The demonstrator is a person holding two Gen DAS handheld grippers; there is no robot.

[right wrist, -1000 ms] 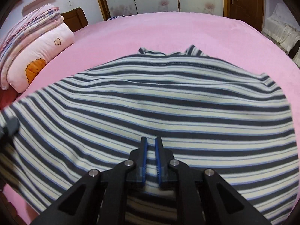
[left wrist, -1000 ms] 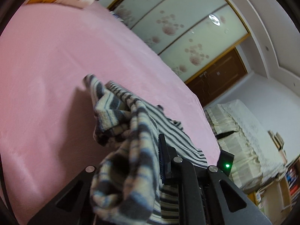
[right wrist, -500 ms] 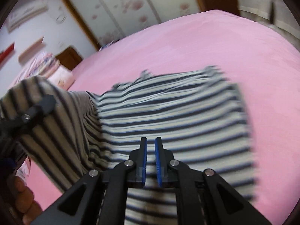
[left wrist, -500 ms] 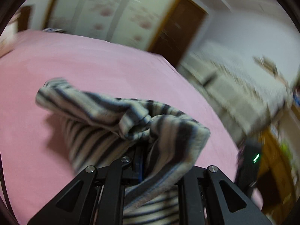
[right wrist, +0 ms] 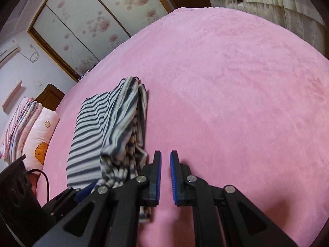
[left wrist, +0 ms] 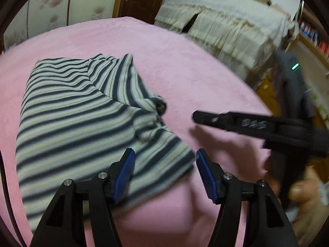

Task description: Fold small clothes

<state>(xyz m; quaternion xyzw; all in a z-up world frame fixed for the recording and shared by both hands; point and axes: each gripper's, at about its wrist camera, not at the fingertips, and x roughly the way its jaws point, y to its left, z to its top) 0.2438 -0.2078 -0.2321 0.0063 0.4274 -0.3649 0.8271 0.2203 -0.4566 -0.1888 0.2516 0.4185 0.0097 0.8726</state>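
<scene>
A small striped garment [left wrist: 82,107], dark blue and cream, lies folded over on the pink bed [left wrist: 185,65]; it also shows in the right wrist view [right wrist: 107,127]. My left gripper [left wrist: 164,158] is open and empty, hovering over the garment's near right corner. My right gripper [right wrist: 165,160] is nearly shut with a narrow gap and holds nothing, just right of the garment over bare pink cover [right wrist: 236,82]. The right gripper also shows from the side in the left wrist view [left wrist: 197,117], right of the garment.
Folded quilts and a pillow [right wrist: 39,131] lie at the bed's head on the left. A wardrobe with flowered doors [right wrist: 92,26] stands behind the bed. A second bed with a cream cover [left wrist: 226,20] stands past the bed's edge.
Both grippers have let go of the garment. The left gripper folded its side over and opened. The right gripper moved off to the right. The garment now lies folded narrower.
</scene>
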